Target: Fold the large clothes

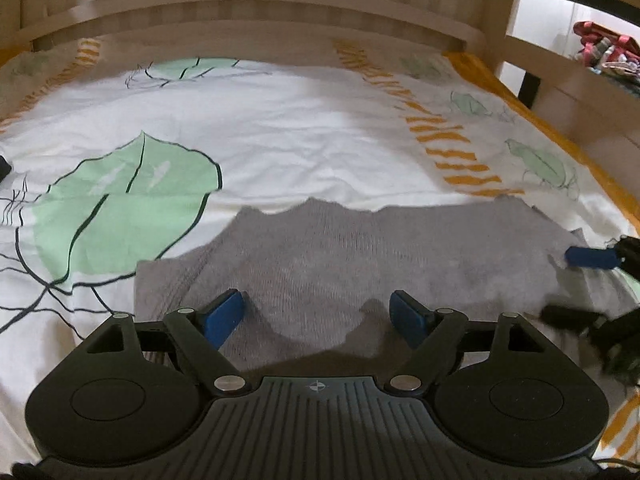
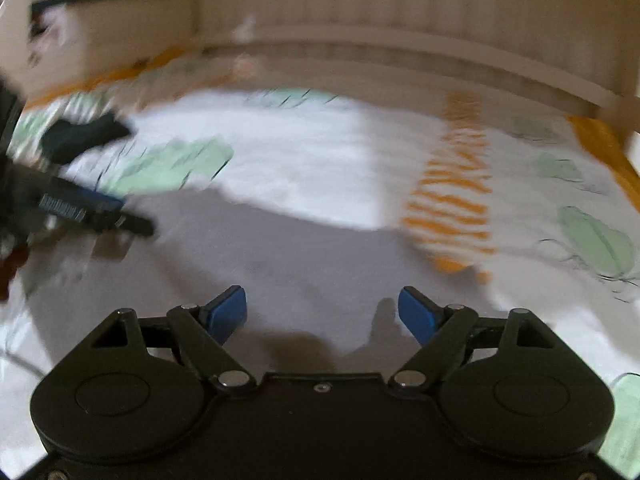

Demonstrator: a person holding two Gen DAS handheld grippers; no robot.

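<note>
Just ahead of left tongs [image 1: 316, 316]: grey knit [image 1: 360, 256], lying folded and flat on the bed's leaf-print sheet [image 1: 280, 128], far edge wavy, a loose flap sticking out at its left. Both tongs wide, pads clear of the cloth, nothing held; right tongs [image 2: 322, 314] likewise over the knit's right end. Risks, as judged: pinching only the top layer and peeling the fold apart; snagging the sheet along with the knit; uneven lift by the two hands skewing the next fold. Right view blurred, so exact edge position there unclear. Wooden bed rail [image 1: 248, 12] beyond.
</note>
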